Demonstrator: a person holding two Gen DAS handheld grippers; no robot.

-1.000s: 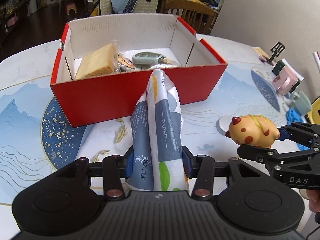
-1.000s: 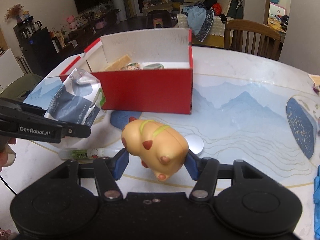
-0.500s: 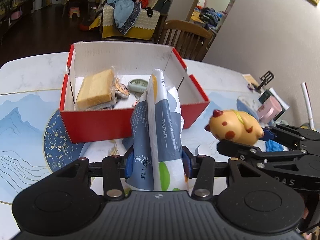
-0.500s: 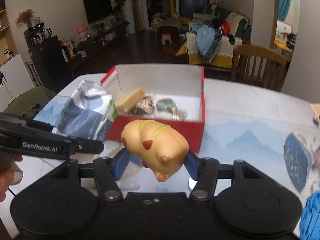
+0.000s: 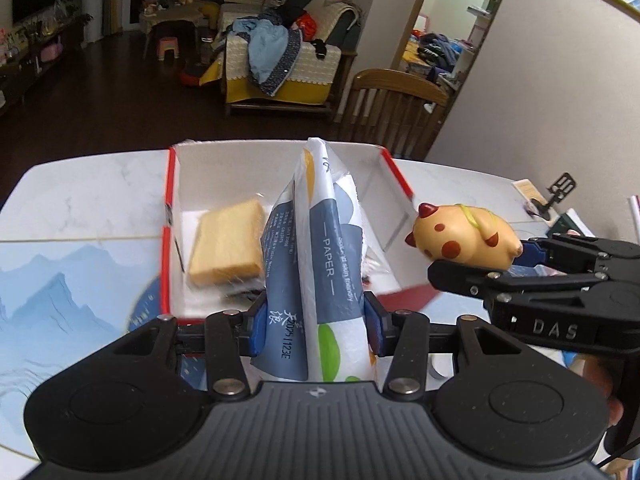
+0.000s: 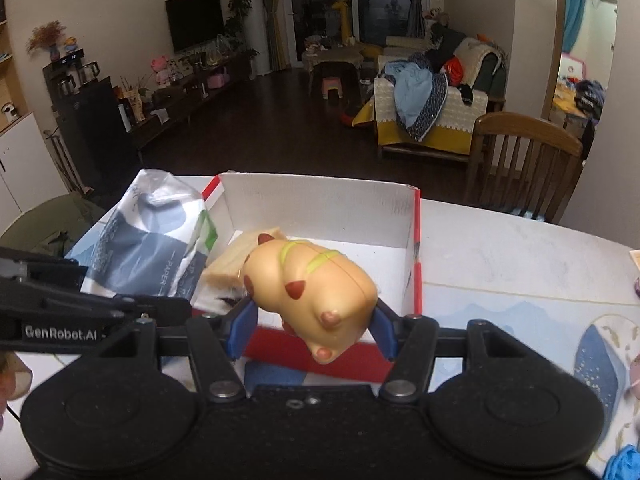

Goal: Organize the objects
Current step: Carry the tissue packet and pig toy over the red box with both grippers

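We pinch a tissue pack [image 5: 320,264] in our left gripper [image 5: 316,322] and a toy pig [image 6: 310,292] in our right gripper [image 6: 312,330], both over the red box [image 6: 416,240]; they hide much of its contents.

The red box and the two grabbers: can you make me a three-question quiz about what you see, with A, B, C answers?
1. Where is the yellow sponge?
A. Inside the red box
B. On the chair
C. In a gripper

2. What colour are the toy's spots?
A. Green
B. Reddish-brown
C. White

3. What is the left gripper doing?
A. Hanging open and empty
B. Squeezing the tissue pack
C. Holding the toy

Answers:
1. A, the sponge lies on the box's white floor.
2. B, reddish-brown dots show on the toy's tan body.
3. B, both blue pads press the pack's sides; the right gripper holds the toy.
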